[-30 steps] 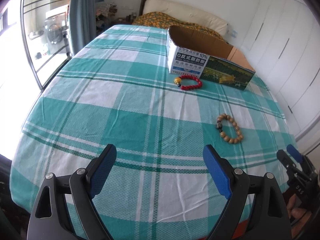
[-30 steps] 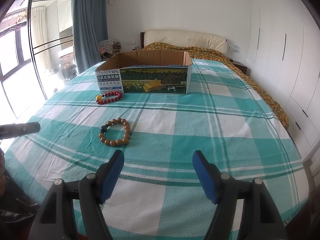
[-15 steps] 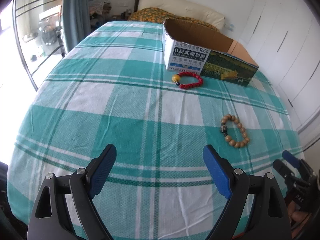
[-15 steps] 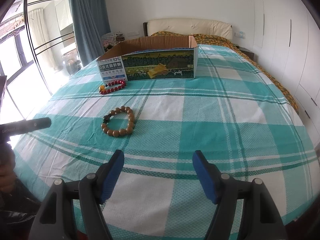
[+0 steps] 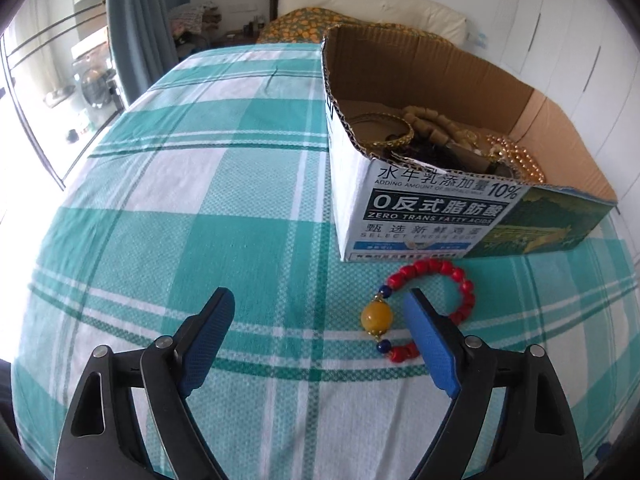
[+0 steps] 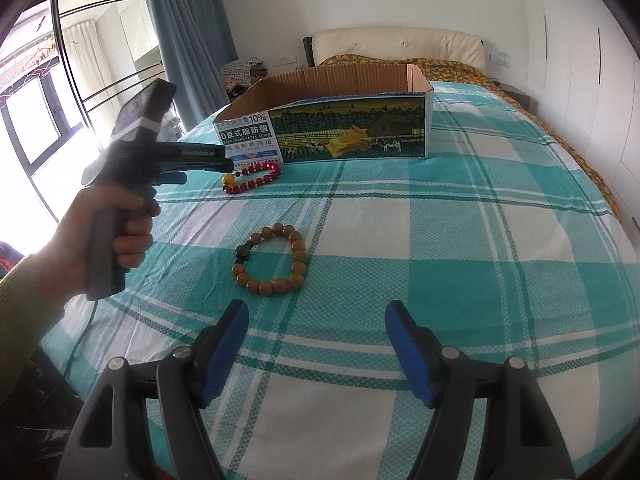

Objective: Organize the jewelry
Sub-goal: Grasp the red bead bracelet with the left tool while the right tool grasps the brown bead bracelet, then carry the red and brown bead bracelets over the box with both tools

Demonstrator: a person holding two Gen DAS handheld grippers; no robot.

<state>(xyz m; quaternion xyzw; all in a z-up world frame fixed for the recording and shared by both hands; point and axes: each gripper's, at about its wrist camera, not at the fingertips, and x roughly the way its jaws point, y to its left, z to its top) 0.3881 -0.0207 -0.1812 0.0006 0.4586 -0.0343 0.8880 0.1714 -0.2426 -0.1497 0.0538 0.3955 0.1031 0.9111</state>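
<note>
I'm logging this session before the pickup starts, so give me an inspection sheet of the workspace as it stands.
Surface: bed with teal plaid sheet, flat.
Job's things: red bracelet beside the cardboard box; wooden bracelet in the open; box already holds jewelry.
Clutter: nothing seen.
Grippers: left gripper open, one finger over the red bracelet; right gripper open, short of the wooden bracelet.
Cables: one below the left handle.
Surroundings: curtain, headboard, wardrobe.

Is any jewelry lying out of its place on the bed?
Yes. The red bracelet and the wooden bracelet lie loose on the bedspread, while other jewelry is inside the cardboard box. Nothing looks damaged.
</note>
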